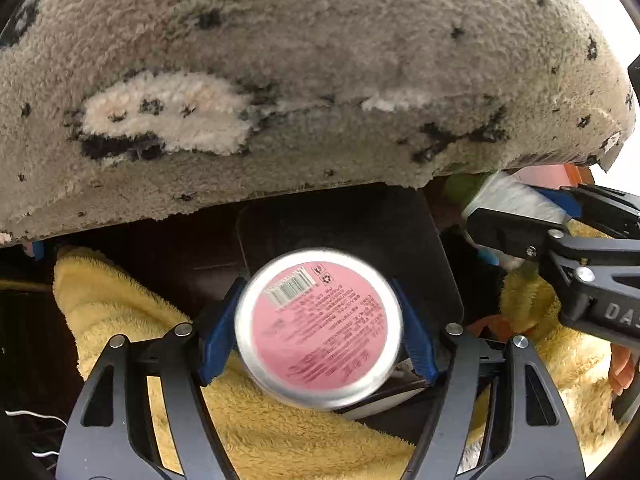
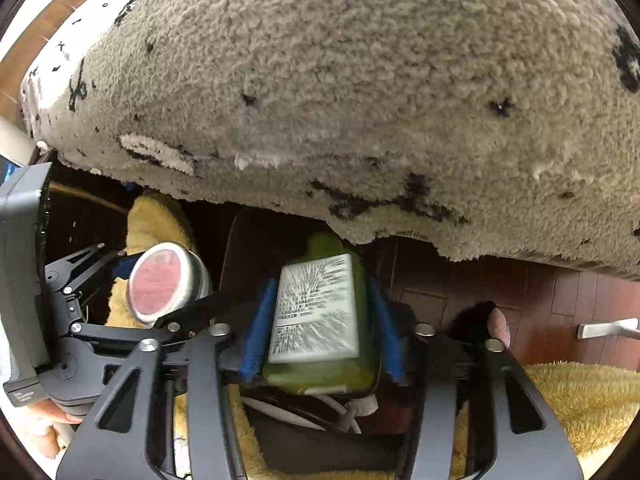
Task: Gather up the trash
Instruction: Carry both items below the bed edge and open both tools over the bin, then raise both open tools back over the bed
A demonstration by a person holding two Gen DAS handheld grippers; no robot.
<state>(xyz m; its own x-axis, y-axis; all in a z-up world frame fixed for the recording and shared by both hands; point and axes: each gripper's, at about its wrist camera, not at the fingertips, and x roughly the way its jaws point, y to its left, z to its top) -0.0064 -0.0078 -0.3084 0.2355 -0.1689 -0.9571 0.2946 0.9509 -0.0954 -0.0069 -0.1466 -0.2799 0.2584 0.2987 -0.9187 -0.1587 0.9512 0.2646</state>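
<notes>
A round silver tin [image 1: 320, 328] with a pink label sits tilted and blurred between the blue pads [image 1: 218, 332] of my left gripper [image 1: 320, 336], which stands open around it. In the right wrist view a green bottle [image 2: 320, 376] with a white label is smeared between the jaws of my right gripper [image 2: 320, 320]; narrow gaps show at both pads. Both items hang over a black bin [image 1: 360, 236], also seen as the bin [image 2: 248, 248]. The left gripper [image 2: 160, 288] with the tin [image 2: 156, 280] shows at left, and the right gripper [image 1: 520, 210] with the bottle [image 1: 512, 196] at right.
A shaggy grey-beige rug [image 1: 320, 60] with black marks fills the upper half of both views. Yellow fluffy fabric [image 1: 120, 304] lies on both sides of the bin. White scraps [image 2: 320, 412] lie inside it. Dark wooden floor [image 2: 560, 292] and a white object [image 2: 608, 328] are at right.
</notes>
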